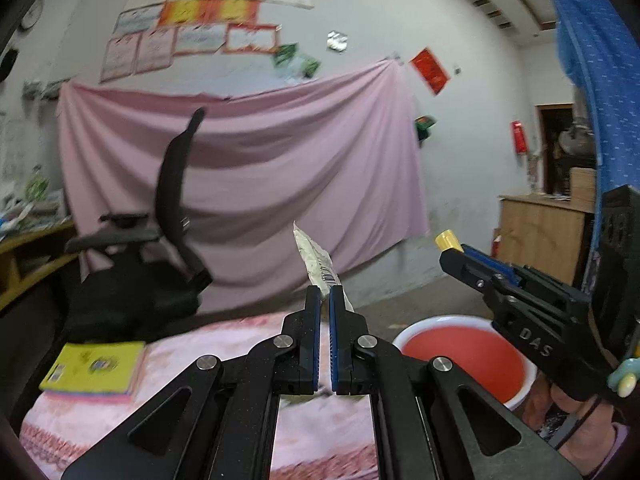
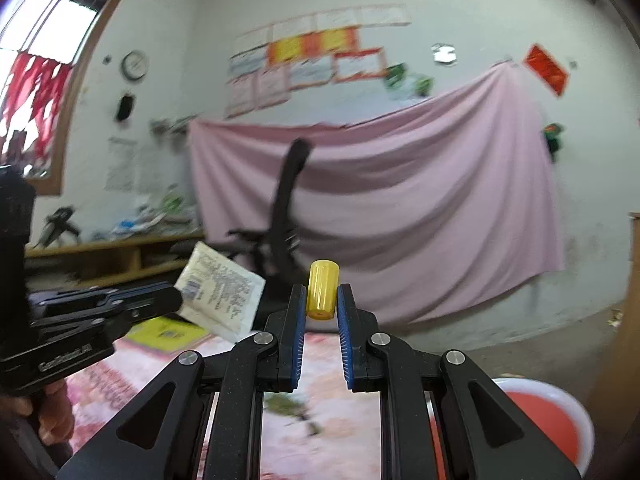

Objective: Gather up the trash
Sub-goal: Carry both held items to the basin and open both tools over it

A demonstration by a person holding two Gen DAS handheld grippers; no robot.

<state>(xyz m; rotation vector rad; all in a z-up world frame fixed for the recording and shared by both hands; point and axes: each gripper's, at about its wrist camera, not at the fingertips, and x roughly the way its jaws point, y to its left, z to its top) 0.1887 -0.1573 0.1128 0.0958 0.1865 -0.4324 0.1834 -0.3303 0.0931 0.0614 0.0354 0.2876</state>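
Left claw (image 1: pixel 325 294) pinches a wrapper (image 1: pixel 316 260), right claw (image 2: pixel 322 300) a yellow cap (image 2: pixel 322 290); carry both over the red bin (image 1: pixel 516 396) before letting go

Pink sheet (image 1: pixel 248 168) on wall, black chair (image 1: pixel 168 240), yellow notebook (image 1: pixel 96 368) (prob.) on table.

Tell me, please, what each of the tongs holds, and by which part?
Left tongs pinch a white packet by its lower edge; right tongs clamp a yellow cap by its sides.
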